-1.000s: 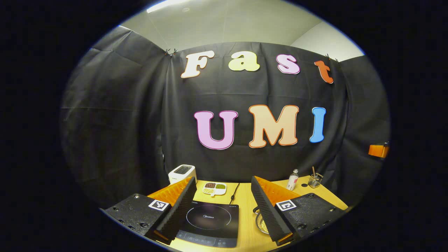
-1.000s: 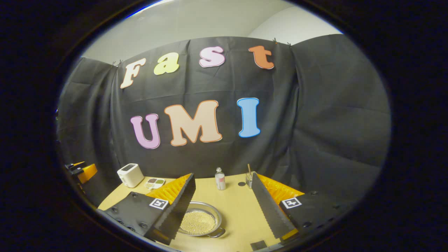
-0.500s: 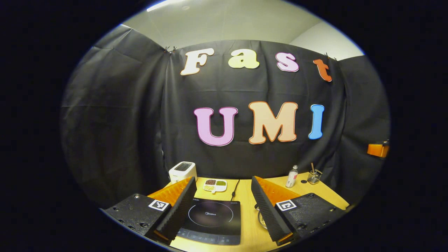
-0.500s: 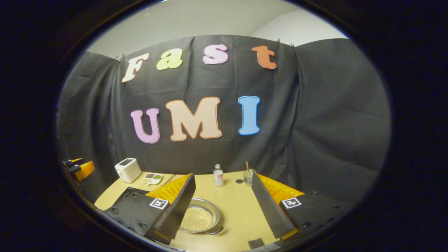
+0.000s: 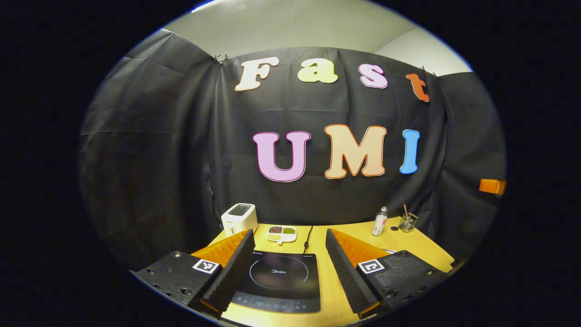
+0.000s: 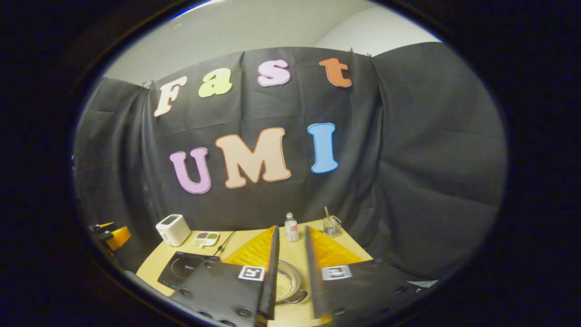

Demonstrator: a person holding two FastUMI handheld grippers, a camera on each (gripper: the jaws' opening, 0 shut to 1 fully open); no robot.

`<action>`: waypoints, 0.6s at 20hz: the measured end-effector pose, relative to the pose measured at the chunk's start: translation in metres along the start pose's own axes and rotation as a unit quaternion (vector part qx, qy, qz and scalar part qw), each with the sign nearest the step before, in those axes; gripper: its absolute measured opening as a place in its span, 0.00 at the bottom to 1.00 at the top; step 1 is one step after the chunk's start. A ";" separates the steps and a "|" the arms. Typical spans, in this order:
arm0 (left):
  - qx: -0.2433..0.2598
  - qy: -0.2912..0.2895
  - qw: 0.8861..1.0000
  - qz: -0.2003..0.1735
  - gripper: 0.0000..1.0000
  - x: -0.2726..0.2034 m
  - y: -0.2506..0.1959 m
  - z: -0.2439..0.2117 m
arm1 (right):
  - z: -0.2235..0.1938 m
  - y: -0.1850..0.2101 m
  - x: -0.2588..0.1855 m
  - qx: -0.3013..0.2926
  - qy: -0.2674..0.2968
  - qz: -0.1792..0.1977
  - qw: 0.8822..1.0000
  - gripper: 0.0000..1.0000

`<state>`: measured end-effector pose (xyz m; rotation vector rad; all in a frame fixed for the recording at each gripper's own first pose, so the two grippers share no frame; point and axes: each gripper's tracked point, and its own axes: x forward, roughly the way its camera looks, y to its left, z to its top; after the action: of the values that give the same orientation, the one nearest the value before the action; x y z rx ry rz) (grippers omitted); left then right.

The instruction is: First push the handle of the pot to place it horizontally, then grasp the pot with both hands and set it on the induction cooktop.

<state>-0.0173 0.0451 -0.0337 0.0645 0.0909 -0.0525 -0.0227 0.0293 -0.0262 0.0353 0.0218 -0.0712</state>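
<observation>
A shallow metal pot [image 6: 287,285] sits on the wooden table [image 6: 254,240] in the right gripper view, a small handle [image 6: 299,297] on its near rim. My right gripper [image 6: 292,228] hovers above and short of it; its jaws stand a narrow gap apart with nothing between them, and the pot shows through the gap. The black induction cooktop [image 5: 279,279] lies between the fingers of my left gripper [image 5: 289,231], which hangs wide open and empty above the table's near edge. In the right gripper view the cooktop [image 6: 184,269] lies left of the pot.
Along the back of the table stand a white toaster [image 5: 239,218], a divided snack dish [image 5: 281,234], a small bottle [image 5: 379,221] and a glass with a stick [image 5: 407,222]. The cooktop's cord [image 5: 307,238] runs backward. The black cloth wall closes the back and sides.
My right gripper's jaws have closed from wide apart to a narrow gap, and it has swung so the cooktop comes into its view. The left gripper has drifted slightly back and up.
</observation>
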 end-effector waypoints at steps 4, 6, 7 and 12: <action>0.008 0.009 1.000 -0.014 0.95 0.000 0.007 -0.008 | -0.007 0.008 -0.013 -0.012 -0.001 -0.010 1.000 0.03; 0.006 0.013 1.000 -0.021 0.92 0.000 0.008 -0.010 | -0.015 0.014 -0.015 -0.012 0.007 -0.008 1.000 0.03; 0.004 0.014 1.000 -0.024 0.92 0.001 0.008 -0.011 | -0.021 0.016 -0.015 -0.009 0.014 -0.009 1.000 0.03; -0.003 0.031 0.999 -0.026 0.92 0.011 0.004 -0.023 | -0.061 0.009 -0.006 0.005 0.070 -0.011 0.997 0.00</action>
<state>-0.0080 0.0495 -0.0570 0.0578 0.1556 -0.1017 -0.0291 0.0411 -0.0863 0.0495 0.1624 -0.0901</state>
